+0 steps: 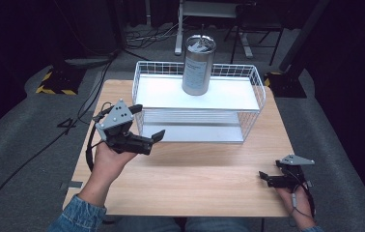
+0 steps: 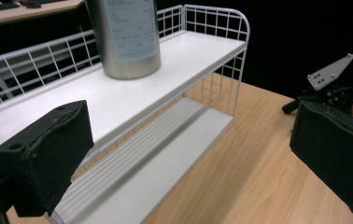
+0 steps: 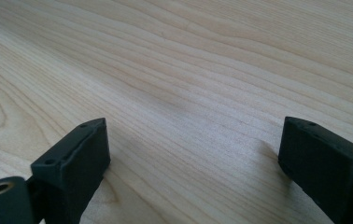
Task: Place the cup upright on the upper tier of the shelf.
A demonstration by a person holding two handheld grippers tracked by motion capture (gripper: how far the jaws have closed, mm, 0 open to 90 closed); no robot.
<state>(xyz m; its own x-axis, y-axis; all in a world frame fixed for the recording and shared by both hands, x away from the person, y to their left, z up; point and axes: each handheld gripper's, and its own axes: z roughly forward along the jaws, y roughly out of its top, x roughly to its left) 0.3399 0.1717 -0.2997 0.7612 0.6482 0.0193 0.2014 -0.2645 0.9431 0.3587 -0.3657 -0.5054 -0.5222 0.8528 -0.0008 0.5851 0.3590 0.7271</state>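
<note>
While the can [image 1: 198, 65] stands on the rack [image 1: 248, 104], both grippers, left [image 1: 147, 129] and right [image 1: 263, 177], gape empty.

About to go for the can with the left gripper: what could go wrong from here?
The can is tall and stands upright on the rack's top shelf; a nudge from the open left gripper might topple it. The wire rim may catch a jaw coming in low. The right gripper rests far off, too distant to steady anything.
</note>
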